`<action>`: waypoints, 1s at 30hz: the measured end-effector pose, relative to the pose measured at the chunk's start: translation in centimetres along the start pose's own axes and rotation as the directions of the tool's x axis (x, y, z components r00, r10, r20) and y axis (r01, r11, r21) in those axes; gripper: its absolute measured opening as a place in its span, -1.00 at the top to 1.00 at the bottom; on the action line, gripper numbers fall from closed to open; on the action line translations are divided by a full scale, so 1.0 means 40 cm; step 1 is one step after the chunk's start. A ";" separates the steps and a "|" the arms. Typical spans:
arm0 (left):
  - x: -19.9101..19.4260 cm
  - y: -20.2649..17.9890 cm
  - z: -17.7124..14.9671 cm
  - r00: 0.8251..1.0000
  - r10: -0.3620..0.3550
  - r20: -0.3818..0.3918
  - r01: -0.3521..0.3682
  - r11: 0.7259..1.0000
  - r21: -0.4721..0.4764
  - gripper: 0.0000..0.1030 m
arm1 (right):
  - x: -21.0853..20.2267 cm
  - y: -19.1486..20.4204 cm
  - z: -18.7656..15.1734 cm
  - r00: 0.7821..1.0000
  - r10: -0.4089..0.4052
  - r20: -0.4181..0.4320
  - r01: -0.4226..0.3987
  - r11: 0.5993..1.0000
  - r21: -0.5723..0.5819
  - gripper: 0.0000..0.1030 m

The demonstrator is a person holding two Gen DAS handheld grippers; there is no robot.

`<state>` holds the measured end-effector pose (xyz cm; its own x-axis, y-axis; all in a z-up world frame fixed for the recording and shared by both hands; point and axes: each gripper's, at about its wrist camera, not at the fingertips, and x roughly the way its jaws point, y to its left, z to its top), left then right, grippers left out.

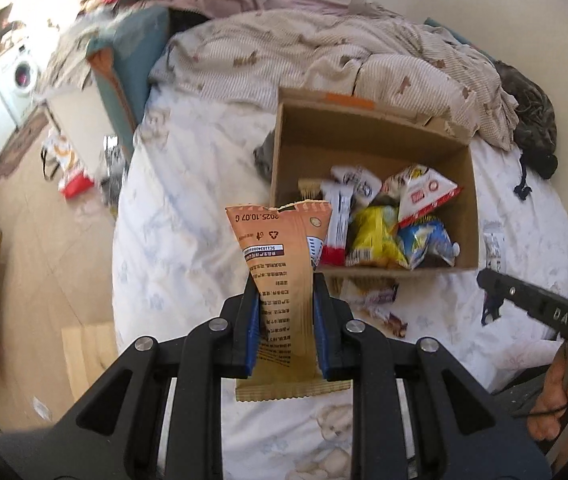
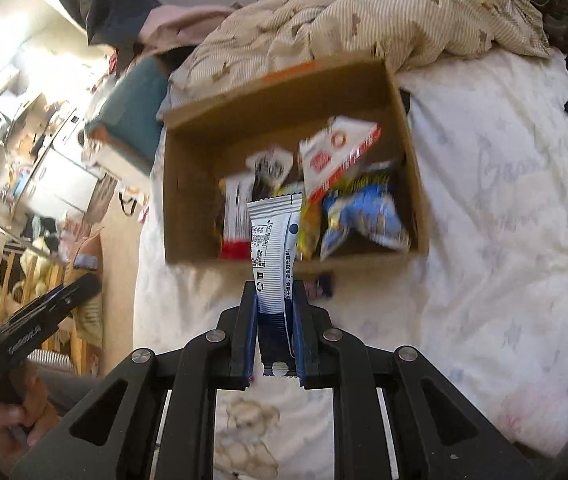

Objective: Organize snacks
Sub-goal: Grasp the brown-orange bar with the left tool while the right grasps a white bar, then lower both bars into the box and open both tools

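The orange snack packet (image 1: 280,280) was clamped upright between the narrow jaws of the left gripper (image 1: 286,284), its printed end raised toward the cardboard box (image 1: 367,120) just ahead. The white snack packet (image 2: 274,256) was likewise pinched in the tightly closed right gripper (image 2: 274,294), overlapping the box's near wall in the right wrist view. Both packets were off the bedsheet (image 1: 172,240) and not yet inside the box. Beyond the fingertips, the box already contained at least 5 packets: a red-and-white stick (image 1: 337,220), a yellow bag (image 1: 375,236), a blue bag (image 1: 427,244), a white-and-red triangular pack (image 1: 423,196) and a white pack (image 1: 357,182) behind them. Judged from this, most sorting was done; 2 packets remained in transit. At least 1 loose wrapper (image 1: 379,300) lay on the sheet just in front of the box, and another small item (image 1: 493,244) lay to the right of it, so collection appeared unfinished.
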<state>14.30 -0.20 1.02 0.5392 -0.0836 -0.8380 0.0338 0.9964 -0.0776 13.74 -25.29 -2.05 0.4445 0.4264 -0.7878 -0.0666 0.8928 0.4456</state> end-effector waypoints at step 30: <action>0.280 -0.068 0.143 0.997 0.072 -0.009 -0.071 0.991 0.114 0.63 | 0.196 -0.009 0.185 1.000 -0.013 0.001 0.013 0.999 -0.033 0.68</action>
<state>25.07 -3.79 -5.06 0.5323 -0.0113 -0.8465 0.0914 0.9948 0.0442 23.87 -23.33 -5.24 0.4466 0.4145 -0.7929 -0.0901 0.9026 0.4210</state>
